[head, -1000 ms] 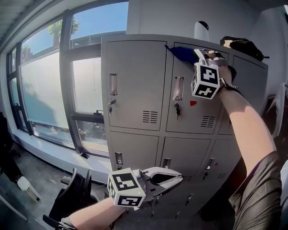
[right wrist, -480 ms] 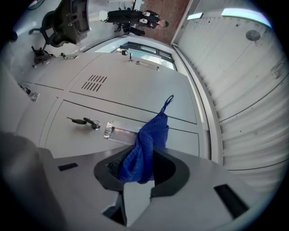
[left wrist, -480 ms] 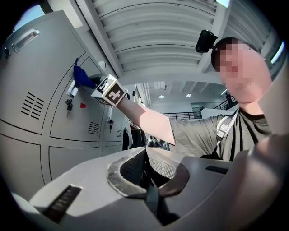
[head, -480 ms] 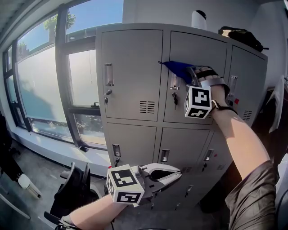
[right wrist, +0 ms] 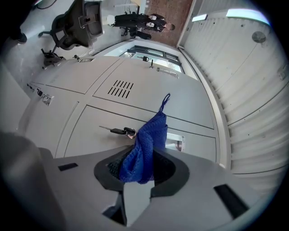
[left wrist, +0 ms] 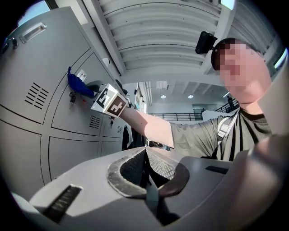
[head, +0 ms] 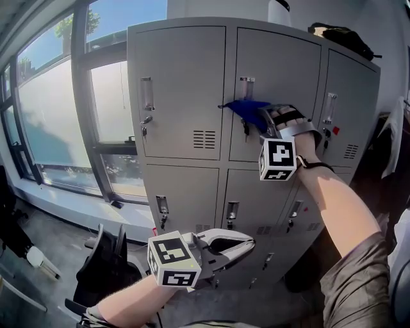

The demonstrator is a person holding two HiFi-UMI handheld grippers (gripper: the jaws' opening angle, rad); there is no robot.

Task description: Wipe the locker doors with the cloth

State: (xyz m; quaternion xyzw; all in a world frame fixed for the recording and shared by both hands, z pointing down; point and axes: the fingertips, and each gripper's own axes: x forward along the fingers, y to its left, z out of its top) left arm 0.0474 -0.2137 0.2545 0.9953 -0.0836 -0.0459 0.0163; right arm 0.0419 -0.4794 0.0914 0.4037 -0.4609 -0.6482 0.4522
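A grey bank of lockers (head: 186,96) fills the head view. My right gripper (head: 264,119) is shut on a blue cloth (head: 246,107) and presses it against the top middle locker door (head: 275,64), just above that door's key (head: 245,132). In the right gripper view the blue cloth (right wrist: 146,146) is bunched between the jaws, with the key (right wrist: 118,131) on its left and a door handle (right wrist: 174,143) on its right. My left gripper (head: 246,243) hangs low in front of the bottom lockers, shut with nothing in it. The left gripper view shows its closed fingertips (left wrist: 145,155) and the cloth (left wrist: 77,84) far off.
Large windows (head: 51,109) stand left of the lockers. An office chair (head: 102,269) sits on the floor at lower left. A black bag (head: 336,35) and a white object (head: 278,9) lie on top of the lockers. Clothing (head: 392,144) hangs at the right.
My right gripper has dragged the blue cloth down the top middle door, from its top edge to just above the key. The left gripper has stayed low and still.
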